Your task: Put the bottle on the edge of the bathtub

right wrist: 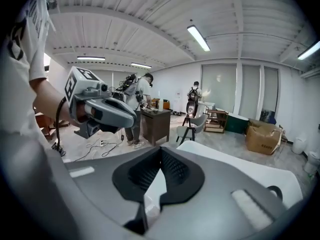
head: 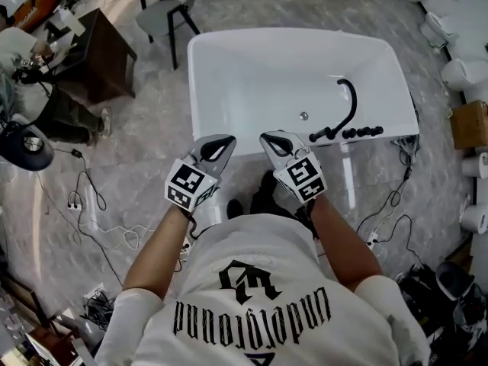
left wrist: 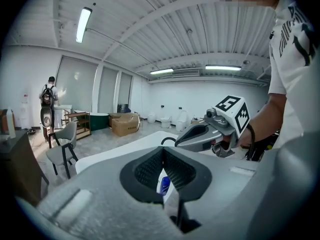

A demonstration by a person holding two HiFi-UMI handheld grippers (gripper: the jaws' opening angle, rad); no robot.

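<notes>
The white bathtub [head: 229,59] fills the middle of the head view. Both grippers hang side by side in the air over its near rim. My left gripper [head: 227,139] is shut with nothing held, its tips meeting [left wrist: 162,150]. My right gripper [head: 265,136] is shut too and empty, its tips together [right wrist: 160,149]. A small blue bottle [left wrist: 164,184] shows only in the left gripper view, far below, through the opening behind the closed tips, against the white tub. In the head view the grippers hide it.
A black hose and tap set [head: 347,109] sits at the tub's right end, with a drain [head: 303,116] nearby. A grey chair [head: 169,10] and a dark desk [head: 103,52] stand at the far left. Cables [head: 84,204] lie on the floor. Toilets [head: 465,75] line the right wall.
</notes>
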